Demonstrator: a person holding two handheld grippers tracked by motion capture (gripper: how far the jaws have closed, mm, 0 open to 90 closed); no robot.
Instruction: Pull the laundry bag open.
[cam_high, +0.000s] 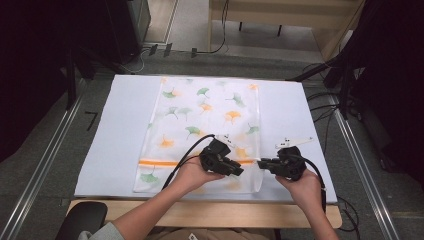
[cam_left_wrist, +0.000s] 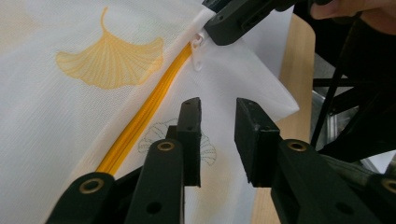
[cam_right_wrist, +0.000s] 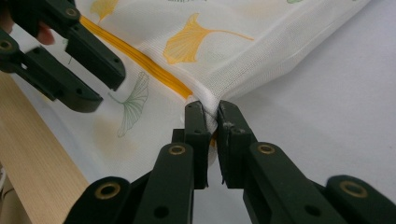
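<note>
Right claw (cam_right_wrist: 211, 122) clamped on the corner of a mesh laundry bag (cam_high: 205, 120) at the end of its orange zipper (cam_left_wrist: 140, 116); left claw (cam_left_wrist: 217, 135) open above the fabric, short of the white zipper pull (cam_left_wrist: 198, 49). Bag lies flat on the desk (cam_high: 115, 135), likely light, limp and prone to bunching; best held by the pull tab.

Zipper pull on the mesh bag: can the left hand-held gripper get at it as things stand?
Probably yes. The zipper pull lies exposed just ahead of the left hand-held gripper, whose jaws stand apart with nothing between. The right hand-held gripper pinches the mesh bag at its edge, just beside.
</note>
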